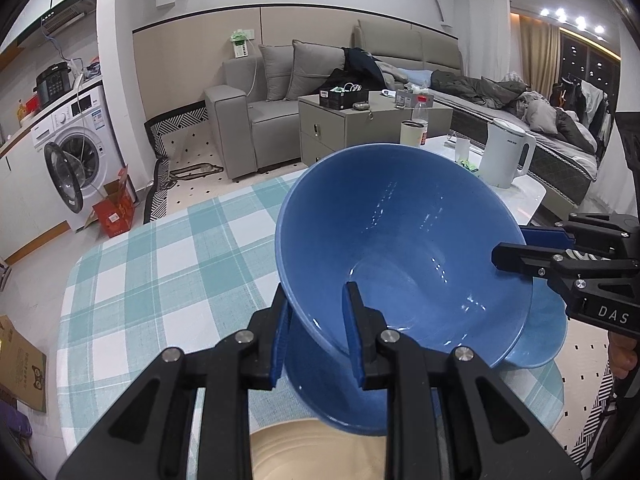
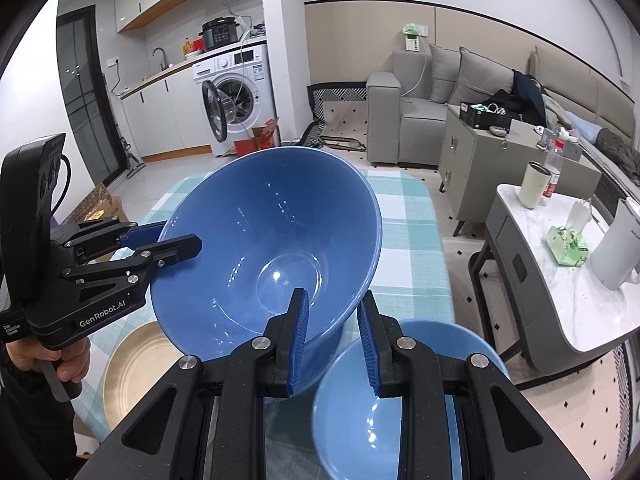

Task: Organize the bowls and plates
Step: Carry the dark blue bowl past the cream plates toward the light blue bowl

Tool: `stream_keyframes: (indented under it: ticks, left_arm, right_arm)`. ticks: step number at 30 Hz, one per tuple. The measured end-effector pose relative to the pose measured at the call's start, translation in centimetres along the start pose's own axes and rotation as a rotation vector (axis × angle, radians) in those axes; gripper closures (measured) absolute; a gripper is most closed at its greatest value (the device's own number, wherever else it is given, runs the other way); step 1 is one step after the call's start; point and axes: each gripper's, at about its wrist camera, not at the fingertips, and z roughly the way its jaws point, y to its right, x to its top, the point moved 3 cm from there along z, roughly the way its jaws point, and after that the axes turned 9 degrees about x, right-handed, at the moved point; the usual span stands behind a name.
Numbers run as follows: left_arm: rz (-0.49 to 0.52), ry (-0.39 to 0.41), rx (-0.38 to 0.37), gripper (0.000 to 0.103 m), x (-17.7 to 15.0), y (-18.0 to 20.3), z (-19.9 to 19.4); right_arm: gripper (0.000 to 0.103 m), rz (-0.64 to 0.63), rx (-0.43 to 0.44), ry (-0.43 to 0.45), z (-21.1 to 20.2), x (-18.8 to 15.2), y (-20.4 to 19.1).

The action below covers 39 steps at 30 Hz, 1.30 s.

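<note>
Both your left gripper (image 1: 318, 330) and right gripper (image 2: 332, 342) are clamped on opposite rims of the deep blue glazed ceramic bowl (image 1: 404, 248). It looks heavy, rigid, slick and breakable; keep each rim deep between the pads.

Black grippers, blue-padded jaws, silver screws, "GenRobot.AI" lettering
</note>
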Motion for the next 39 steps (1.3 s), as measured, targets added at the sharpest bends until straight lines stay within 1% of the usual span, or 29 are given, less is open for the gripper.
stream_keyframes:
  ticks: [7,19,26,39]
  left_arm:
    - [-0.017,-0.026,0.010,0.079,-1.6,-1.0,0.4]
    - [-0.013,-0.067,0.012,0.079,-3.8,-1.1,1.3]
    - [-0.001,-0.076,0.021,0.079,-4.2,-0.7,1.7]
    - [0.007,-0.109,0.018,0.079,-4.8,-0.3,3.0]
  right_arm:
    - [0.078,-0.003,0.021,-0.024,1.3,-0.6,-1.0]
    - [0.078,0.028,0.033,-0.055,3.4,-3.1,-1.7]
    - [0.078,0.032,0.010,-0.052,3.9,-4.0,-1.9]
    - [0.077,0.044,-0.030,-0.059,4.4,-4.6,-1.9]
